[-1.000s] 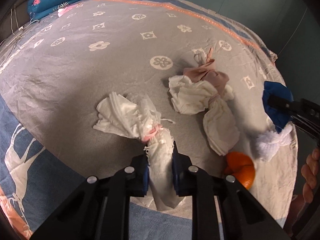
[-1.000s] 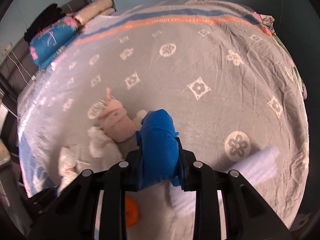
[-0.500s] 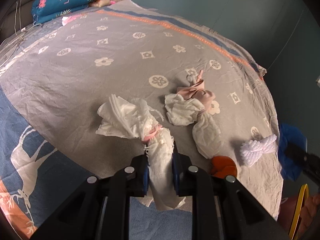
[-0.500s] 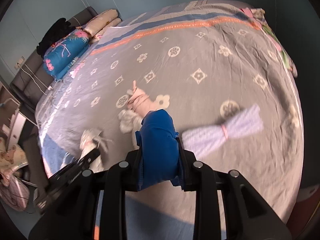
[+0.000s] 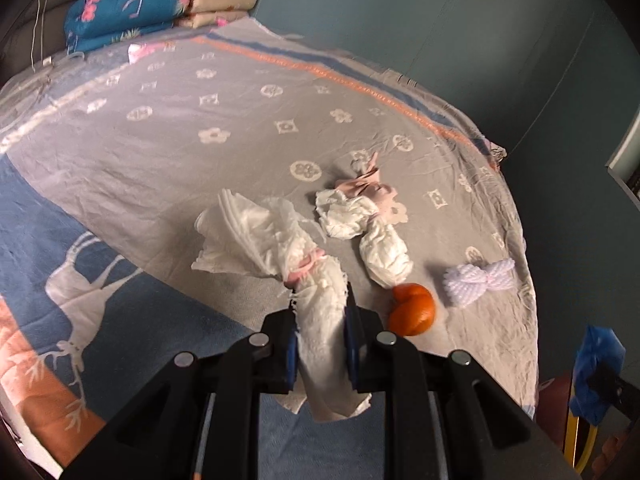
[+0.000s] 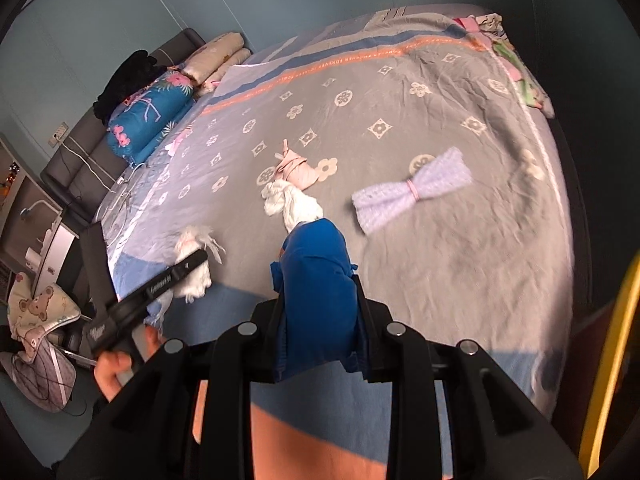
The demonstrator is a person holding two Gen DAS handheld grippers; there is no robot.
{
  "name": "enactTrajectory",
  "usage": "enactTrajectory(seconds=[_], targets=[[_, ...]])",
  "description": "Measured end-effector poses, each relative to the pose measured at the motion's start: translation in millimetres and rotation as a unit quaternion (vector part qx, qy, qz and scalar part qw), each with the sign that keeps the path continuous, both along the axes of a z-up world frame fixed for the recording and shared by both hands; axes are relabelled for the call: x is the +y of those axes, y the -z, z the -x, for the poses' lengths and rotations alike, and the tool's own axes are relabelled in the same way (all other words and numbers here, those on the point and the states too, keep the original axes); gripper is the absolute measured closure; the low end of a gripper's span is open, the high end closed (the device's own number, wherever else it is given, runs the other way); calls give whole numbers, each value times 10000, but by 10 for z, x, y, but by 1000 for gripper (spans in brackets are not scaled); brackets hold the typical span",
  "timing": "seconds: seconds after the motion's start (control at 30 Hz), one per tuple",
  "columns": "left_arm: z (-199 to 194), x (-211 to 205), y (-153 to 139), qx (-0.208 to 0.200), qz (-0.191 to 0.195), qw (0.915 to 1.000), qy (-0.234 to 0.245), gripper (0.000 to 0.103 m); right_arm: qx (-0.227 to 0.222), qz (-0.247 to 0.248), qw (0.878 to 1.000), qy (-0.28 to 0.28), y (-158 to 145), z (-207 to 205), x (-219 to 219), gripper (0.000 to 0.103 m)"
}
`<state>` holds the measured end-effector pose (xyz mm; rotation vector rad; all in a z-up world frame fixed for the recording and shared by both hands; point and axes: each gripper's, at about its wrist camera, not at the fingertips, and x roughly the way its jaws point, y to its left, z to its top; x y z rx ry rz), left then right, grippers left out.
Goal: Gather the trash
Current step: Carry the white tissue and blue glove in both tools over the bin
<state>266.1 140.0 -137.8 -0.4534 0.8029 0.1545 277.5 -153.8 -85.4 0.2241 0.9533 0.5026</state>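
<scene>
We're two pieces in: left gripper point(image 5: 320, 336) clamped on white tissue bundle point(image 5: 276, 248), right gripper point(image 6: 318, 312) clamped on blue wad point(image 6: 316, 280), both lifted off bedspread point(image 5: 160, 152). Left on bed: tissue-and-pink clump point(image 5: 360, 216), orange peel point(image 5: 414, 308), white knit bow point(image 5: 480, 280). Peel and bow sit near bed edge; plenty open spread behind. No bin seen.

Both wrist views look down along their fingers, close above the bed point(image 5: 168, 152) — each showing its grey middle.
</scene>
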Motion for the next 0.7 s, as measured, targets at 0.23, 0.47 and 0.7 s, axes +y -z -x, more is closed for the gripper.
enactTrajectory(seconds=[0.23, 0.47, 0.7], targets=[[267, -406, -198, -111, -151, 9989, 431, 86, -222, -257, 9994, 40, -170, 486, -437, 77], [554, -849, -536, -391, -243, 9951, 875, 86, -659, -402, 9963, 389, -298, 834, -823, 77], [804, -1210, -907, -724, -362, 9894, 1205, 86, -955, -534, 9913, 729, -457, 1001, -1222, 77]])
